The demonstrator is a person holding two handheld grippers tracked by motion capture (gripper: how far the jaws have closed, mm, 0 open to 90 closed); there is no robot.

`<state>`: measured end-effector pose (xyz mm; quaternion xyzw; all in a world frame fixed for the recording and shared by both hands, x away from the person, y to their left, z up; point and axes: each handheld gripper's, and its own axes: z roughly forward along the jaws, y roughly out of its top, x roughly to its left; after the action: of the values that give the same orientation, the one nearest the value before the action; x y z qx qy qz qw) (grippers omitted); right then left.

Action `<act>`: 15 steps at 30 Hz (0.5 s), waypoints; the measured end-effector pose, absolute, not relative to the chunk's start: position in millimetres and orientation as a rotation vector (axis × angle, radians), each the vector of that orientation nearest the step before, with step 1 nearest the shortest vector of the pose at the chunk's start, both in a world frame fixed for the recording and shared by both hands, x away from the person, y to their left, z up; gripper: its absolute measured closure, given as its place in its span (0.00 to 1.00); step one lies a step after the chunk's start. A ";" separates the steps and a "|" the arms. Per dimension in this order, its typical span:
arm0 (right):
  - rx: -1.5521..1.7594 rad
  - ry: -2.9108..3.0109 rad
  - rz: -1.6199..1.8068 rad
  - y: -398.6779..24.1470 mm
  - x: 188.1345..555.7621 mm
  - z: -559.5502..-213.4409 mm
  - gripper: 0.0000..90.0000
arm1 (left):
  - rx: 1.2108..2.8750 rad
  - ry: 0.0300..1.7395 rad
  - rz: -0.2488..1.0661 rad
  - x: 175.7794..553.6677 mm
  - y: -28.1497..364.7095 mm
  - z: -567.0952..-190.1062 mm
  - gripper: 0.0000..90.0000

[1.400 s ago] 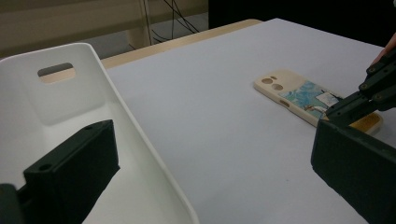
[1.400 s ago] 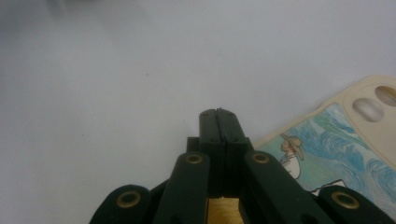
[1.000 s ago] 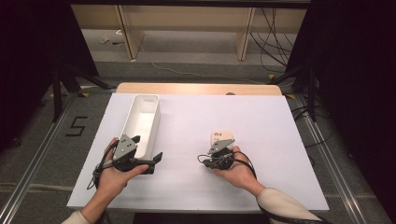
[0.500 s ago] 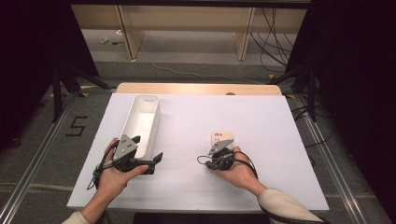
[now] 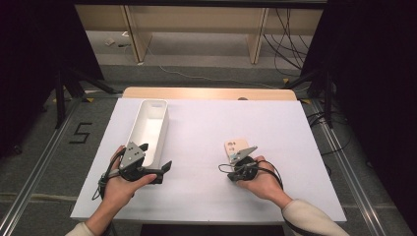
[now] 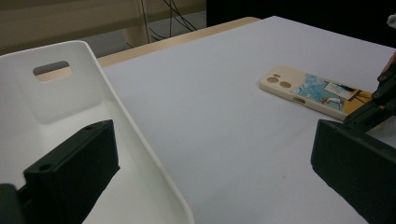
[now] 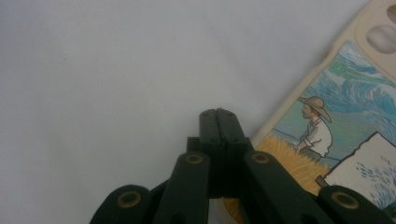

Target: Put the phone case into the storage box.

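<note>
The right gripper (image 7: 218, 114), jaws clenched together on nothing, rests its tip at the near edge of the phone case (image 7: 327, 135), which lies flat on the white tabletop (image 5: 275, 118), long axis running away from the person, camera holes at the far end. Bare tabletop surrounds it. The left gripper (image 5: 152, 160), jaws spread wide, straddles the near wall of the white bin (image 5: 147, 130) well to the left
</note>
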<state>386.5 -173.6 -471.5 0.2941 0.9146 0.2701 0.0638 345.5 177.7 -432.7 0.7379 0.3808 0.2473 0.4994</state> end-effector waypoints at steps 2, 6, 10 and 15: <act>0.911 2.767 0.807 -179.6 386.7 -470.8 1.00 | 1.784 0.922 0.598 345.6 177.6 -432.6 0.00; 0.933 2.768 0.788 -183.8 387.0 -469.8 1.00 | 1.782 0.921 0.599 345.4 177.7 -432.4 0.00; 0.965 2.766 0.772 -189.5 388.2 -468.7 1.00 | 1.784 0.921 0.598 345.4 177.7 -432.5 0.00; 0.993 2.762 0.757 -196.7 389.2 -467.9 1.00 | 1.784 0.921 0.598 345.3 177.6 -432.5 0.00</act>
<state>389.2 -196.7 -467.9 0.3272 0.9098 0.2492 0.0551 345.3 177.6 -432.5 0.7376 0.3807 0.2471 0.5000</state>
